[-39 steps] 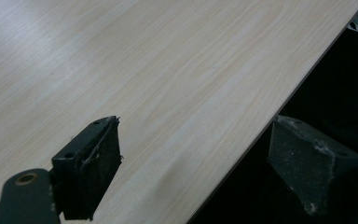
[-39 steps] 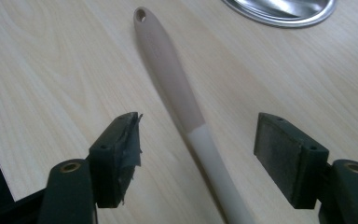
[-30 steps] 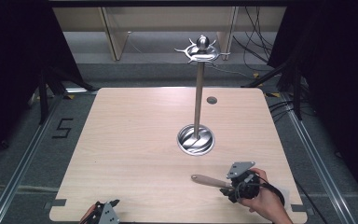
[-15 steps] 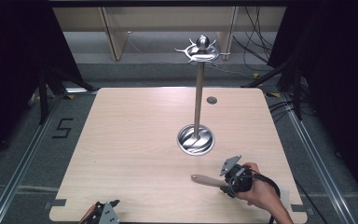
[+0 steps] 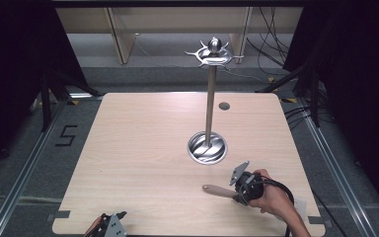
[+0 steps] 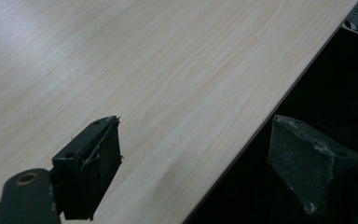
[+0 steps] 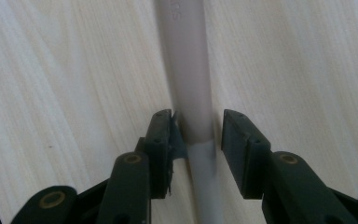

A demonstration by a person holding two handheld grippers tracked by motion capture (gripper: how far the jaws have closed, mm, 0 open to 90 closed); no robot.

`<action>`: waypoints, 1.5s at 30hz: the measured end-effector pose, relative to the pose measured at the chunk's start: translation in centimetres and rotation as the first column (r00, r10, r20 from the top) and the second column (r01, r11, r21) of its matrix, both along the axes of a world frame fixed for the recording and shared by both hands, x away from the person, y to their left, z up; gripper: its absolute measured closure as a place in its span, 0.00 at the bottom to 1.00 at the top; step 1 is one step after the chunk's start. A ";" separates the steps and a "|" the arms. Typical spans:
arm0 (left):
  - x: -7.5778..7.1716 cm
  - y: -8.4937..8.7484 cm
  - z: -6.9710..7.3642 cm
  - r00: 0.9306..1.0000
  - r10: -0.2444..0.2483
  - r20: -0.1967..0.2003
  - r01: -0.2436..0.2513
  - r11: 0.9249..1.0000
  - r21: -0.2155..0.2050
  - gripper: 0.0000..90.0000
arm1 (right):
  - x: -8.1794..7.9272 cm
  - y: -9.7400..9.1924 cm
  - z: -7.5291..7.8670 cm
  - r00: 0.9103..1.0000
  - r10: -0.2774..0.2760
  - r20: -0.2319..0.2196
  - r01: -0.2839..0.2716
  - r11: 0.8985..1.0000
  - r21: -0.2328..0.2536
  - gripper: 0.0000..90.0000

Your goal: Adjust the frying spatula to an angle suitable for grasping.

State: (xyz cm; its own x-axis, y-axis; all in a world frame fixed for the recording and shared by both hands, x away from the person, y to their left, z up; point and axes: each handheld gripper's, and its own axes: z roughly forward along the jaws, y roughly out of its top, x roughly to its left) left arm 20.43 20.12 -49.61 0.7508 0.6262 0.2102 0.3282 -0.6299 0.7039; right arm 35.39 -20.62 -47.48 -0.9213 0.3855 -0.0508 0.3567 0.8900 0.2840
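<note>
Right gripper (image 5: 238, 190), lower right of the high view: shifted slightly left and down along the handle (image 5: 217, 190). Jaws have just been closing around it; right pad not yet touching.

On the pale wooden desk (image 5: 143, 148) a tall metal stand (image 5: 209, 106) rises from a round shiny base (image 5: 207, 147), its top ringed with hooks. Near the front right, a hand (image 5: 275, 201) holds the right tool (image 5: 236, 191) at one end of a light wooden handle (image 5: 218, 190) lying flat, its jaws just closing around it. The left tool (image 5: 109, 224) sits at the desk's front edge.
</note>
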 end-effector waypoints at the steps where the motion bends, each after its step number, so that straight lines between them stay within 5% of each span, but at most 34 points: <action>1: 0.0 0.0 0.0 1.000 0.000 -0.006 0.000 1.000 -0.005 0.18 | 0.2 0.1 0.0 1.000 0.019 -0.010 -0.019 1.000 -0.009 0.73; 5: 0.0 -0.1 0.0 1.000 0.001 -0.003 -0.001 1.000 -0.004 0.18 | 0.4 0.3 0.0 0.999 0.038 -0.013 -0.039 0.998 -0.045 0.75; 9: 0.0 -0.1 -0.2 1.000 0.010 -0.002 -0.010 1.000 0.003 0.18 | 0.3 0.7 0.0 1.000 -0.005 -0.020 0.004 0.996 -0.089 0.77; 10: 0.0 -0.2 -0.2 1.000 0.015 0.003 -0.015 1.000 -0.006 0.18 | 0.5 0.7 0.0 0.999 0.038 -0.018 -0.040 0.995 -0.089 0.78; 19: -0.1 -0.2 -0.1 1.000 0.007 0.000 -0.007 1.000 -0.013 0.18 | 0.9 1.5 0.1 0.996 0.084 -0.020 -0.086 0.986 -0.143 0.83; 22: -0.1 -0.2 -0.1 1.000 0.009 -0.001 -0.009 1.000 -0.015 0.18 | 1.5 1.4 0.0 0.985 0.171 0.015 -0.167 0.973 -0.157 0.83; 29: -0.1 0.0 0.0 1.000 -0.005 -0.005 0.005 1.000 -0.002 0.18 | 0.9 1.5 0.1 0.994 0.113 0.011 -0.110 0.982 -0.156 0.84; 35: -0.1 -0.1 -0.1 1.000 0.012 0.002 -0.012 1.000 -0.023 0.18 | 1.1 1.0 0.4 0.993 0.115 0.027 -0.110 0.986 -0.125 0.84; 37: -0.1 0.0 -0.1 1.000 0.015 0.003 -0.015 1.000 -0.026 0.18 | 1.6 0.6 0.9 0.984 0.172 0.052 -0.168 0.983 -0.076 0.84; 39: -0.1 0.0 -0.1 1.000 0.016 0.003 -0.016 1.000 -0.024 0.18 | 1.5 0.5 1.1 0.986 0.155 0.055 -0.152 0.986 -0.061 0.84; 42: -0.1 0.0 0.0 1.000 0.009 0.004 -0.008 1.000 -0.022 0.18 | 0.9 -0.3 2.2 0.997 0.046 0.054 -0.045 0.999 -0.013 0.84; 45: -0.1 0.1 0.1 1.000 0.001 0.000 -0.001 1.000 -0.008 0.18 | 0.8 -0.7 2.5 0.996 0.012 0.092 -0.014 1.000 0.027 0.84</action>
State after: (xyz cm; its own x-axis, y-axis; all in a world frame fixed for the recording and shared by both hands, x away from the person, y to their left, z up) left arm 20.36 20.21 -49.53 0.7505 0.6283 0.2047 0.3289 -0.6238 0.7090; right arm 36.14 -21.36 -44.96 -0.9182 0.3758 -0.1249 0.3163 0.8857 0.3398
